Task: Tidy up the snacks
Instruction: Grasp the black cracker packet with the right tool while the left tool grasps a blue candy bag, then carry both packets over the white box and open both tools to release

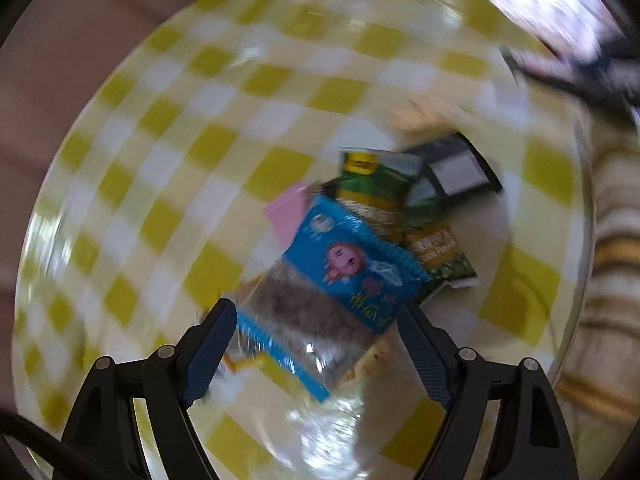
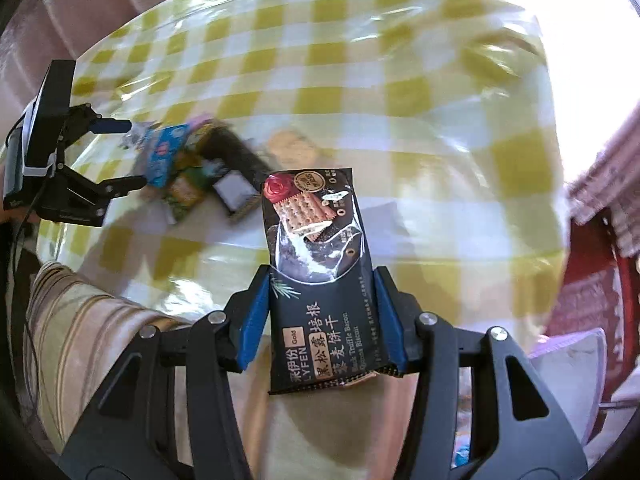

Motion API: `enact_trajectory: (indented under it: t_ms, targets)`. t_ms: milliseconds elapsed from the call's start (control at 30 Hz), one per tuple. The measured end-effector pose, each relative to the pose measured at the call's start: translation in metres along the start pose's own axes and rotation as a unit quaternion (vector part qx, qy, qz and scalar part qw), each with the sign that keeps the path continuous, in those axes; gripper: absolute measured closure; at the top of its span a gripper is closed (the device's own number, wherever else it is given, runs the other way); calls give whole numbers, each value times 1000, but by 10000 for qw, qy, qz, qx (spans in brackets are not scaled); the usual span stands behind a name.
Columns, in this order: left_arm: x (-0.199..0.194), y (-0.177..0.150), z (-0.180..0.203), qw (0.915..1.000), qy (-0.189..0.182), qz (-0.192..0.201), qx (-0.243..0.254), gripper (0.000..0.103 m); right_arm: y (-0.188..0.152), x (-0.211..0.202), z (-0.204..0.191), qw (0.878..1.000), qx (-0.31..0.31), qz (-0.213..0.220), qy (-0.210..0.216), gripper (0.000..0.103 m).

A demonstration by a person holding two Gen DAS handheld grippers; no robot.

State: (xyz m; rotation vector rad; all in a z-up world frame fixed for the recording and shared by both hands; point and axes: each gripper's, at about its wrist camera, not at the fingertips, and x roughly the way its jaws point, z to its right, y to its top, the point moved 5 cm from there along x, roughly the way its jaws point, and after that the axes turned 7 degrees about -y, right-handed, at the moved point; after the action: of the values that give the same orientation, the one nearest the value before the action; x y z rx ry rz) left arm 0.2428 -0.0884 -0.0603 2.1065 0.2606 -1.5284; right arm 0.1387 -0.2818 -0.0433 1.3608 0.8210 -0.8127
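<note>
The right gripper clamps a black biscuit packet by its long edges, long axis running 12 to 6 o'clock, cracker picture pointing away over the checked tablecloth. The left gripper has its jaws spread wide around a blue snack packet, slanting 1 to 7 o'clock, atop the snack pile.

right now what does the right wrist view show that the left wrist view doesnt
Only the right wrist view shows the right gripper shut on the black biscuit packet, and the left gripper's outside. Only the left wrist view shows the left gripper from behind, open around the blue snack packet, plus a pink packet. Both show the snack pile on the yellow checked tablecloth.
</note>
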Motion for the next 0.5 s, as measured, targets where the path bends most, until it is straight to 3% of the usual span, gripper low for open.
enact_trajectory:
  t_ms: [100, 267, 333, 500]
  targets:
    - [15, 6, -6, 9984, -252, -282, 417, 19, -7, -9, 23, 9997, 181, -10, -172, 49]
    - [29, 13, -13, 9951, -827, -297, 456, 23, -19, -21, 56, 9977, 478, -54, -468, 49]
    - [27, 14, -12, 9940, -998, -262, 360, 31, -24, -23, 68, 9966, 604, -75, -554, 49]
    - [18, 6, -20, 9927, -1169, -146, -260, 37, -34, -26, 98, 9932, 922, -128, -704, 49]
